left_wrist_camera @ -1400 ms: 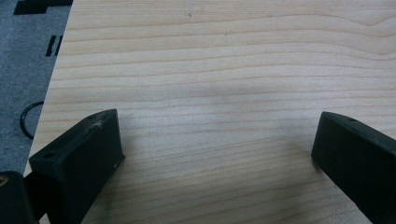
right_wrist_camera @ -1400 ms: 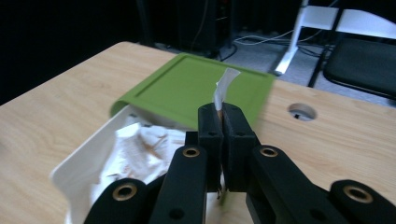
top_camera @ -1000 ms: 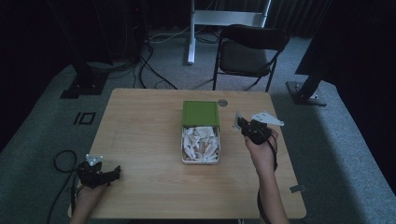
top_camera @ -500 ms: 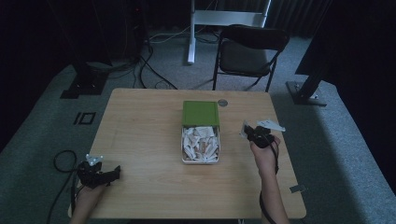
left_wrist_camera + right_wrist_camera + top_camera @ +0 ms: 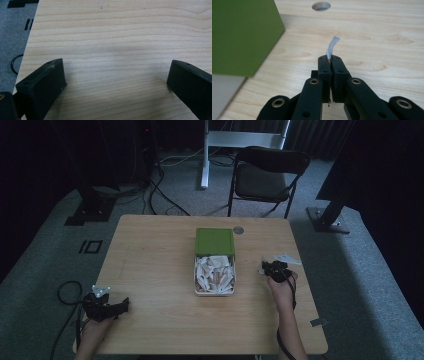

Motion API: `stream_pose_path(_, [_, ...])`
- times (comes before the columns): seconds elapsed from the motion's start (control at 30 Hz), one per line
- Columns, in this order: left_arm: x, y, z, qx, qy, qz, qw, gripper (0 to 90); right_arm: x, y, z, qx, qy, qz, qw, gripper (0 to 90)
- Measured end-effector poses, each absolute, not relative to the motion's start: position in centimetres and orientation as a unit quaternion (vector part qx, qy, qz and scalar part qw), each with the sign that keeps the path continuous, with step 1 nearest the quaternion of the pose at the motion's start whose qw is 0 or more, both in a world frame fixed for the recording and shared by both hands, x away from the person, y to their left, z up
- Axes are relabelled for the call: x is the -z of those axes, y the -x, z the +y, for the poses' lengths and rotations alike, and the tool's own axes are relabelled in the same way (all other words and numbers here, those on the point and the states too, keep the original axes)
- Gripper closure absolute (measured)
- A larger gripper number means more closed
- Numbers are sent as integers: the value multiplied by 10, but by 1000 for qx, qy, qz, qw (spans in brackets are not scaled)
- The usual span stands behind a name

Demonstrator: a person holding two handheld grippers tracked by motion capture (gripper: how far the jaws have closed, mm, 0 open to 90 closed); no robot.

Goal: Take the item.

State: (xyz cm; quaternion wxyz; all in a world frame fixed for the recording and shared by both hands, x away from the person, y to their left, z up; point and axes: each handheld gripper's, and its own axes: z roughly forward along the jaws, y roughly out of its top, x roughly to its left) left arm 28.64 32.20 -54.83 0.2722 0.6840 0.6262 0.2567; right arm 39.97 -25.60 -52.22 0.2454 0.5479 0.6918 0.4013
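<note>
Right gripper (image 5: 331,58) held low over the table (image 5: 150,270), right of the box (image 5: 214,270), forearm reaching straight forward; jaws pinch a small white packet (image 5: 332,46). Left gripper (image 5: 115,75) rests at the near-left corner, jaws spread wide.

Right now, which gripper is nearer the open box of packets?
Right. The right gripper sits just off the open box's right side; the left gripper rests far off at the table's near-left corner.

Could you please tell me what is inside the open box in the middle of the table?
The box holds a heap of small white wrapped pieces. What lies beneath the top layer is covered.
</note>
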Motion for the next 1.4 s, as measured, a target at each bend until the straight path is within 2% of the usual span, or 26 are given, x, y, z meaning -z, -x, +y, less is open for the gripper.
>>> stream_pose_path(0.4, [548,-286,322,-257,-684,626,272,26,534,-402,-274,-377,-570,688,246,854])
stream_pose_path(0.43, [548,-286,322,-257,-684,626,272,26,534,-403,-278,-375,-575,685,245,797])
stream_pose_path(0.47, [548,-286,322,-257,-684,626,272,26,534,-403,-278,-375,-575,685,245,797])
stream_pose_path(0.57, [548,-286,322,-257,-684,626,272,26,534,-403,-282,-369,-578,685,247,714])
stream_pose_path(0.6, [548,-286,322,-257,-684,626,272,26,532,-402,-286,-370,-578,683,248,655])
stream_pose_path(0.67, [548,-286,322,-257,-684,626,272,26,531,-402,-287,-369,-577,685,249,633])
stream_pose_path(0.73, [548,-286,322,-257,-684,626,272,26,529,-399,-289,-366,-571,692,248,547])
stream_pose_path(0.8, [548,-286,322,-257,-684,626,272,26,528,-398,-290,-367,-569,695,244,522])
stream_pose_path(0.9, [548,-286,322,-257,-684,626,272,26,527,-394,-290,-369,-563,700,238,405])
stream_pose_path(0.93, [548,-286,322,-257,-684,626,272,26,527,-390,-289,-368,-559,704,239,337])
stream_pose_path(1.13, [548,-286,322,-257,-684,626,272,26,527,-379,-288,-371,-550,708,244,263])
stream_pose_path(1.4, [548,-286,322,-257,-684,626,272,26,528,-358,-283,-394,-541,709,222,157])
